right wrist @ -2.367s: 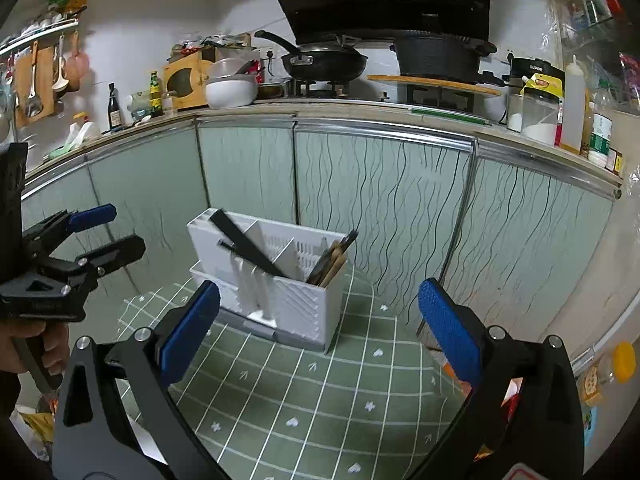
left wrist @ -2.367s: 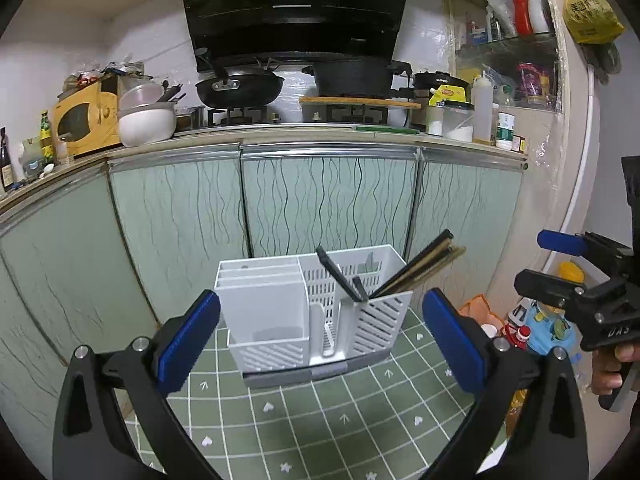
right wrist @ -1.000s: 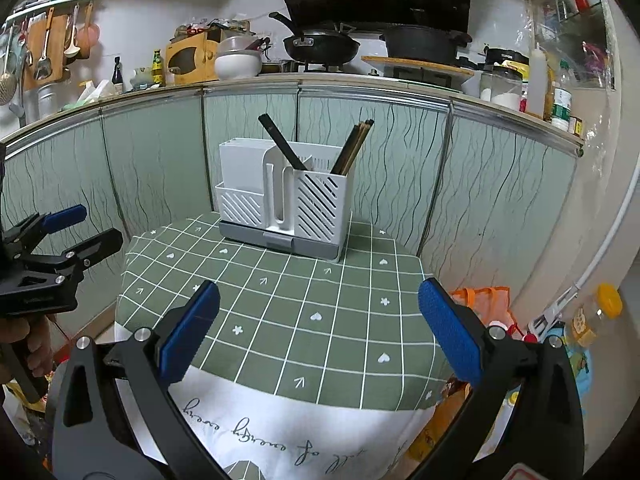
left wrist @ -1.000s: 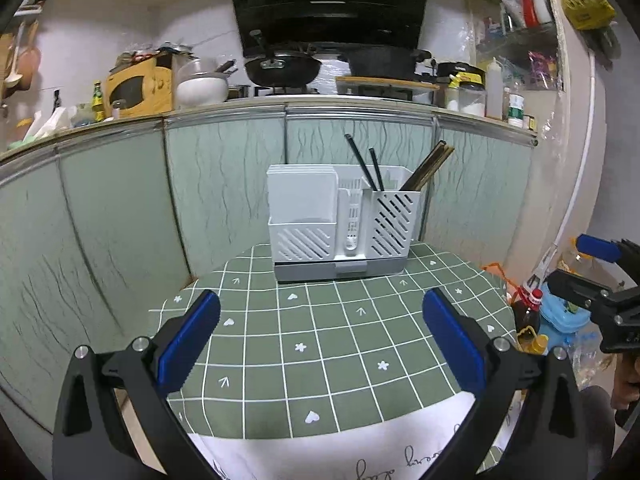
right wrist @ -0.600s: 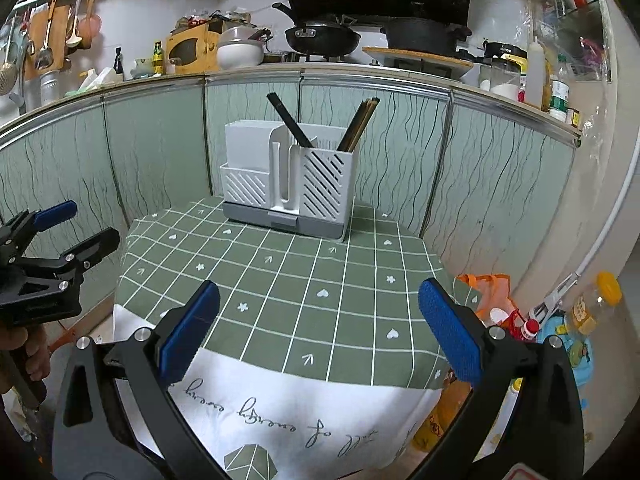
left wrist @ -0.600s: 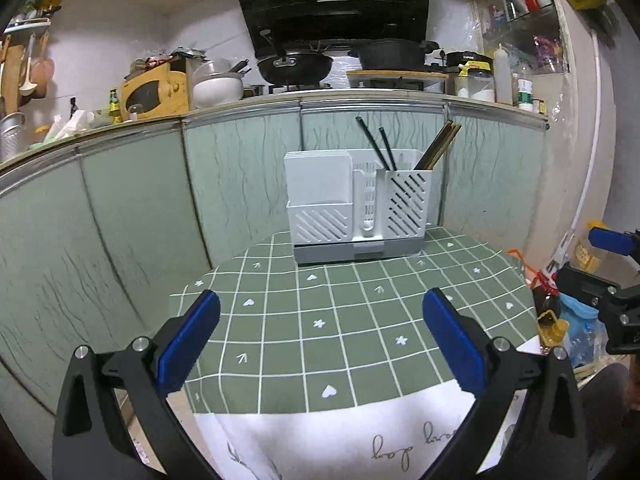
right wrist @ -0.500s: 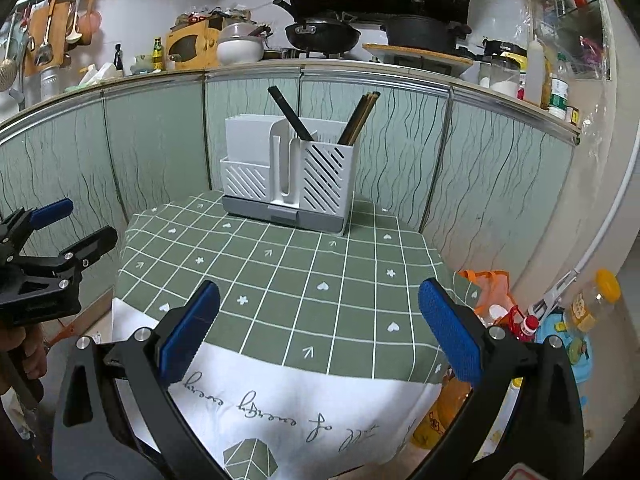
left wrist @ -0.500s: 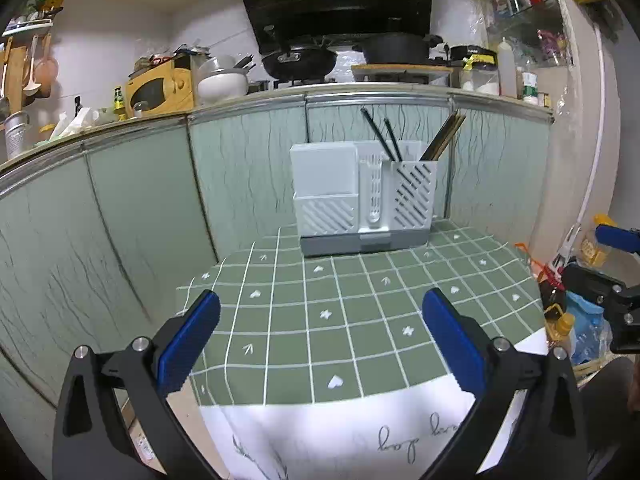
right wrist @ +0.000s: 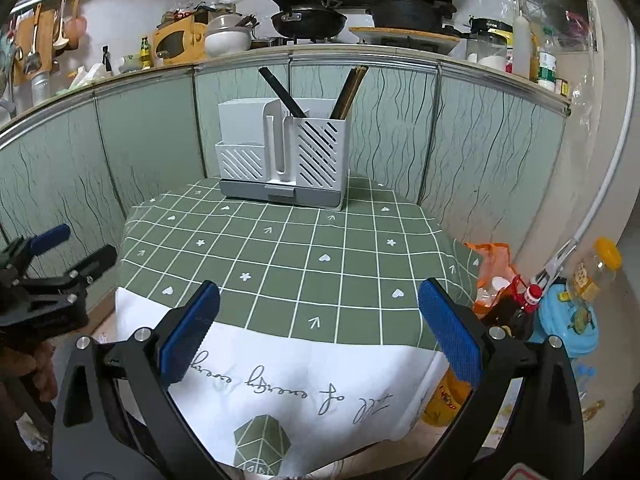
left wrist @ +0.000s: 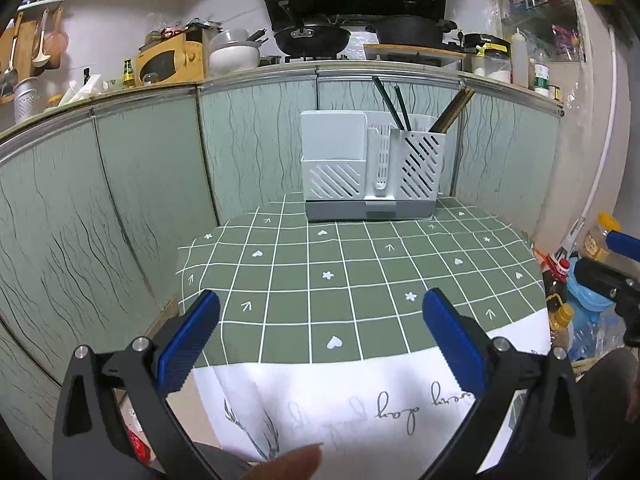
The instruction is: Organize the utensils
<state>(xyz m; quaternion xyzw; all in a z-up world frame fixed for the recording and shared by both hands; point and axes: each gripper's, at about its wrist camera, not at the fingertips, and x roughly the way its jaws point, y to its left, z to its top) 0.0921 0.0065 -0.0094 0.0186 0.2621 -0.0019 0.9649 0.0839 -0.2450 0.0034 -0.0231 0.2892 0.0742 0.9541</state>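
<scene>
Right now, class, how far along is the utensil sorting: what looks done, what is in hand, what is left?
Done: black utensils and brown chopsticks stand in the white caddy at the table's far edge. In hand: nothing; the left gripper and right gripper are both open and empty. Left: seemingly nothing; no loose utensils show on the green tablecloth.

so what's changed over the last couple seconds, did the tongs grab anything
No grab. Both tongs, left and right, pulled back from the white utensil holder toward the near edge of the green tablecloth, open and empty throughout. The holder stayed at the back of the table, with the black utensils and chopsticks in it.
</scene>
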